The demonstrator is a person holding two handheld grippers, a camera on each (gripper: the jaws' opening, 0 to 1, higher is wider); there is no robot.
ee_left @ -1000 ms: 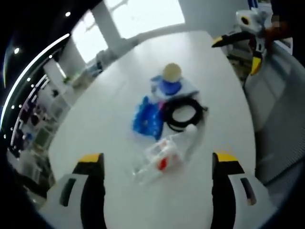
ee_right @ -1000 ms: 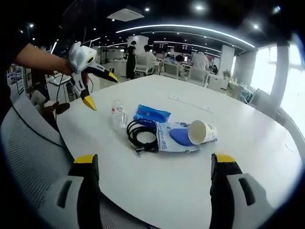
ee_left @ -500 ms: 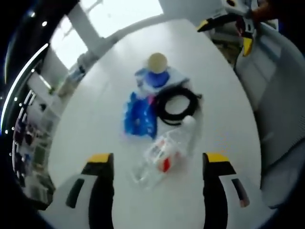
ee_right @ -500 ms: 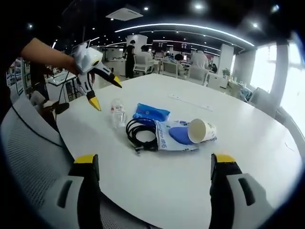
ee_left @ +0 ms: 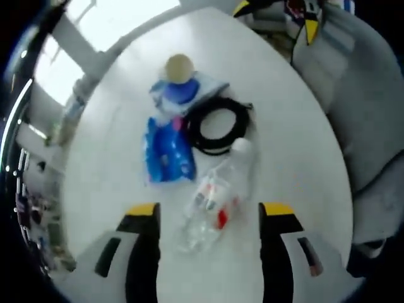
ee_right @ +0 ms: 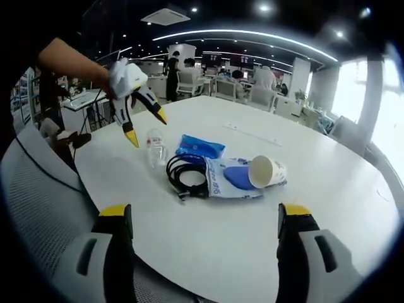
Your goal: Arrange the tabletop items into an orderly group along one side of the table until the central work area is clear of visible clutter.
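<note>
Open-plan office: desks (ee_right: 85, 101), seated staff (ee_right: 262, 79), ceiling lights (ee_right: 265, 9).

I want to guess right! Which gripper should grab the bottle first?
Probably the left gripper. Its open fingers already straddle the clear plastic bottle lying on the white table. The right gripper is open too, but sits back near the table edge.

bottle (ee_left: 215, 203): motion-blurred, label unreadable | blue pouch (ee_right: 232, 179): print too small | right tongs (ee_left: 278, 14): cut off by edge
</note>
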